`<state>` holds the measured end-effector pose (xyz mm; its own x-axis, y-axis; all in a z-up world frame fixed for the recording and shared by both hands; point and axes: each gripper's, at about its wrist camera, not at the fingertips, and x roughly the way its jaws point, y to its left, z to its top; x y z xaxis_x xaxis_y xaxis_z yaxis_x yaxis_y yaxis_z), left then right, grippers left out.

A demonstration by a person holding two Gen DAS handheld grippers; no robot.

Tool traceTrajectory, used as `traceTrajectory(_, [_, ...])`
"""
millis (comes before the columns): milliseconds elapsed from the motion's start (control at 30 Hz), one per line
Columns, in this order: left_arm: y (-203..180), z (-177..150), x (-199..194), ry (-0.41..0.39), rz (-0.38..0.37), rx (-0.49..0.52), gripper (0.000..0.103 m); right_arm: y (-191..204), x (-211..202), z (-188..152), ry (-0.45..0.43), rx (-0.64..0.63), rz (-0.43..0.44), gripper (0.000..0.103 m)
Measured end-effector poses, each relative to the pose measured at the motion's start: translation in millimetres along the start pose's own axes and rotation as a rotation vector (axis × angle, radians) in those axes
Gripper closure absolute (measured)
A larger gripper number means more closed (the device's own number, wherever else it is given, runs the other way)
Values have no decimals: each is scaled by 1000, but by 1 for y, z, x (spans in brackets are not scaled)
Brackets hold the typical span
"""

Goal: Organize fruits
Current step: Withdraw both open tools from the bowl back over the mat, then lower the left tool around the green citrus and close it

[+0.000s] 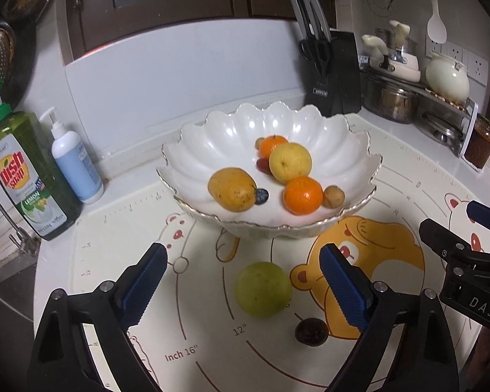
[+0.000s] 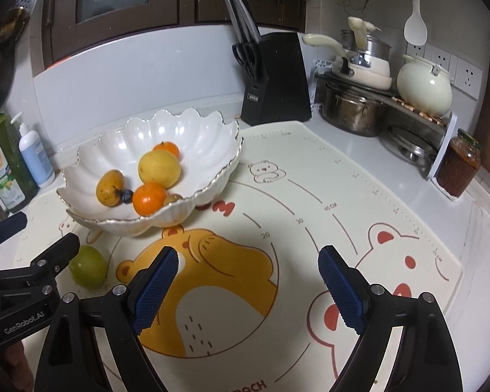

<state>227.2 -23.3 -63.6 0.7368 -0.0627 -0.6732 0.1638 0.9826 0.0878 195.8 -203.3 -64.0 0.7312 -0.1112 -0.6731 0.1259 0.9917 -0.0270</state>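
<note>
Both grippers hover spread and empty over the mat (image 2: 392,196): the left gripper (image 1: 243,281) just before the green fruit (image 1: 263,289), with a dark fruit (image 1: 311,331) beside it, and the right gripper (image 2: 248,281) over bare mat. Farther back, the white bowl (image 1: 343,137) holds a mango (image 1: 232,189), lemon (image 1: 290,162), two oranges (image 1: 303,195) and small fruits.
</note>
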Motion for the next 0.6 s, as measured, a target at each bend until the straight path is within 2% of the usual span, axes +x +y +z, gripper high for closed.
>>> traceTrajectory(433, [-4,-17,27,67,-17,8,19,1,19,-13,46,11,16,15])
traceTrajectory(600, [-6,-21,36,91,-30,7,27,1,24,-16,58,17,20,15])
